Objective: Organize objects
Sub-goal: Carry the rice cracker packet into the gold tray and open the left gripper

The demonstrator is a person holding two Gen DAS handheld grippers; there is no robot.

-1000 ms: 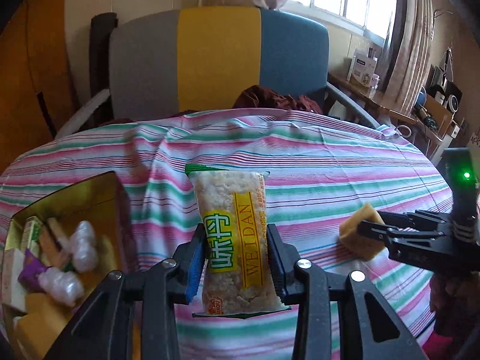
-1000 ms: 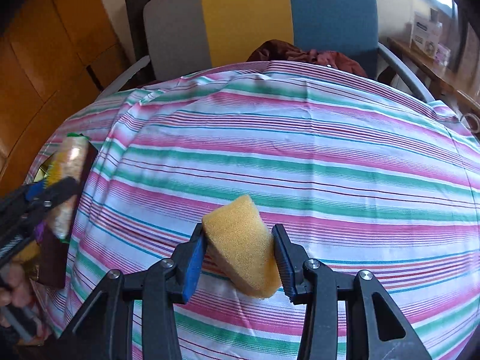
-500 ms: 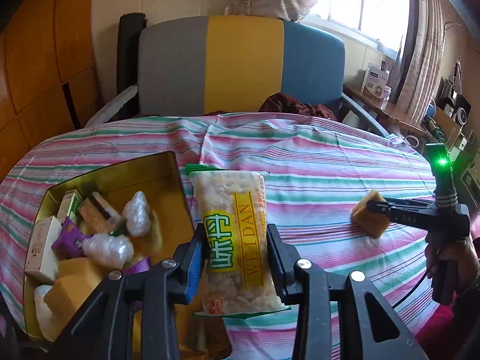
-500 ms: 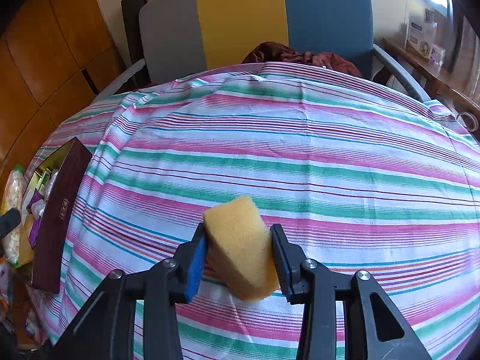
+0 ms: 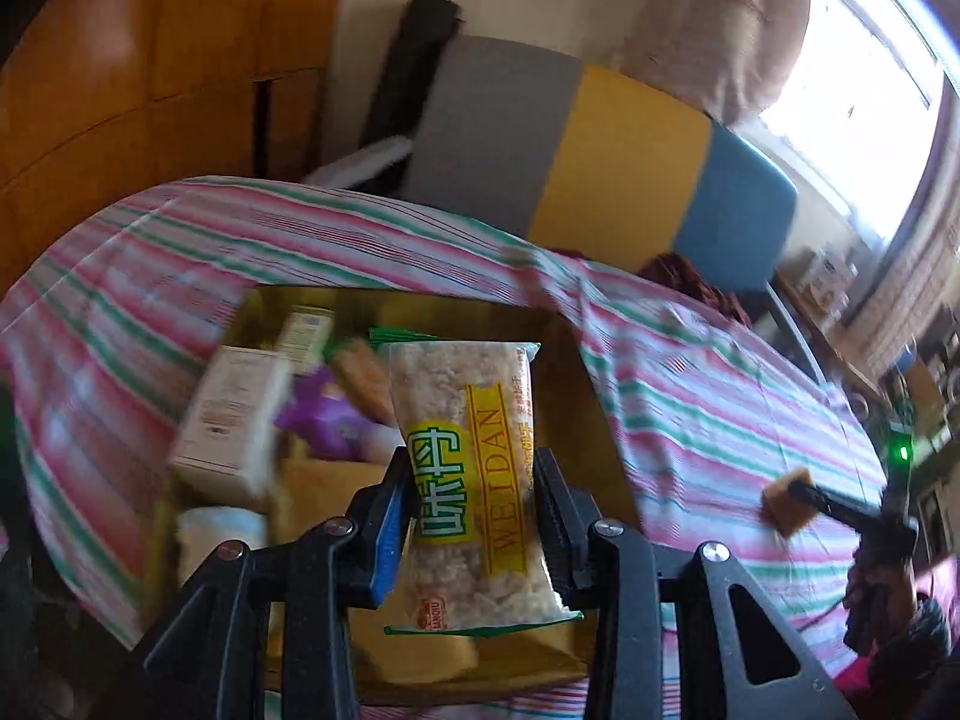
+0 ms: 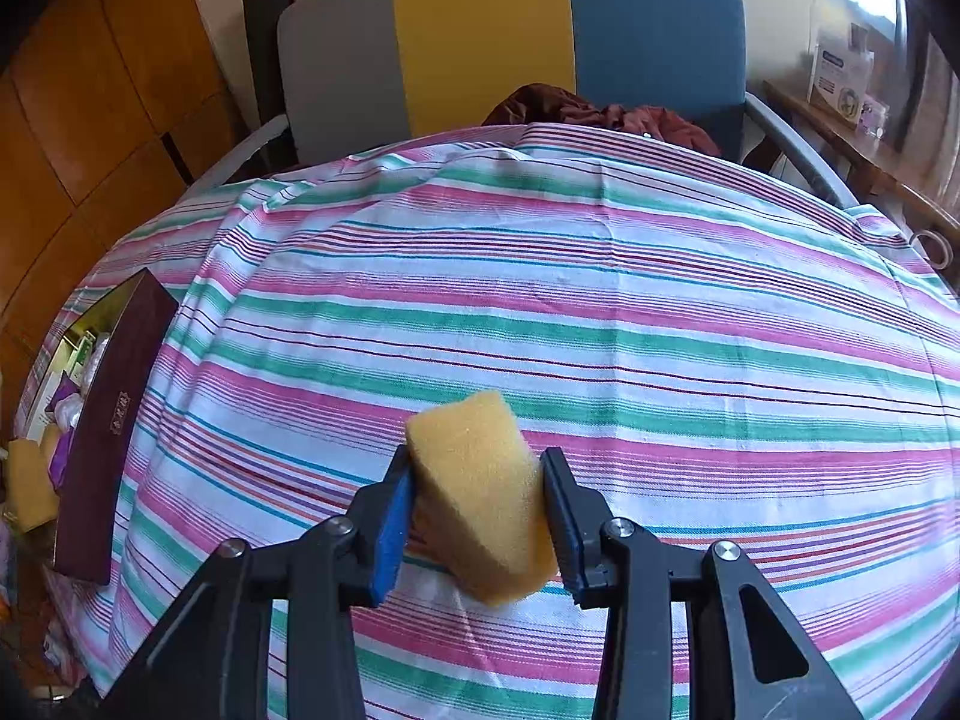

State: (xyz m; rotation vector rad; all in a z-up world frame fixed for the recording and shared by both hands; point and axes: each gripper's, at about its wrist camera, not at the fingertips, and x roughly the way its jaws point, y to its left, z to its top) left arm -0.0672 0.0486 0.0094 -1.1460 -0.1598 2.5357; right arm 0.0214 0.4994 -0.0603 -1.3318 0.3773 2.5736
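My left gripper (image 5: 474,498) is shut on a clear snack packet (image 5: 474,480) with yellow "WEIDAN" print and holds it above the open gold-lined box (image 5: 591,420). The box holds a white carton (image 5: 231,420), purple wrappers (image 5: 327,420) and other snacks. My right gripper (image 6: 480,504) is shut on a yellow sponge (image 6: 480,492) just above the striped tablecloth (image 6: 600,300). The sponge and right gripper also show in the left wrist view (image 5: 789,501) at far right. The box (image 6: 102,432) sits at the table's left edge in the right wrist view.
A grey, yellow and blue chair (image 6: 510,30) stands behind the table with dark red cloth (image 6: 600,117) on its seat. A wooden wall (image 6: 78,120) is to the left. A side shelf with a white box (image 6: 837,75) is at the right.
My left gripper has swung left with the packet and now hangs over the box, which fills the view beneath it. My right gripper has stayed almost still with the sponge.
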